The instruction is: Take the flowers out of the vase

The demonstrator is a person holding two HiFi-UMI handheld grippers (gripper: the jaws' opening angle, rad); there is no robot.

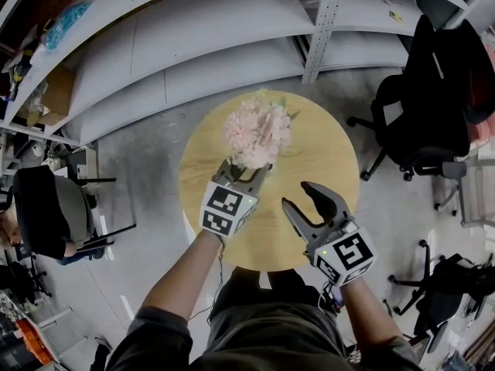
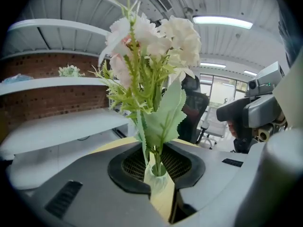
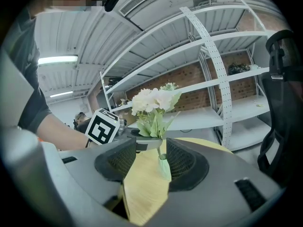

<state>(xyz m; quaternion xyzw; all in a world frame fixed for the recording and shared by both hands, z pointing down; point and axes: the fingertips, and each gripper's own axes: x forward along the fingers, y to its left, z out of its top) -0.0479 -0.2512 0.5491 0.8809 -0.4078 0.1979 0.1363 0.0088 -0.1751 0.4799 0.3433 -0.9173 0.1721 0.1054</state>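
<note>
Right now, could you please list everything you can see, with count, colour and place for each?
table: one, light wood, round, centre of the floor
flowers: one bunch, pale pink and white with green leaves, over the table's far half
vase: one, pale green, beneath the flowers, stems in its neck
shelves: several tiers, white, beyond the table
office chairs: at least two, black, on the floor to the table's right
left claw: one, grey, closed on the flower stems just above the vase
right claw: one, grey, jaws apart and empty, over the table's near right
</note>
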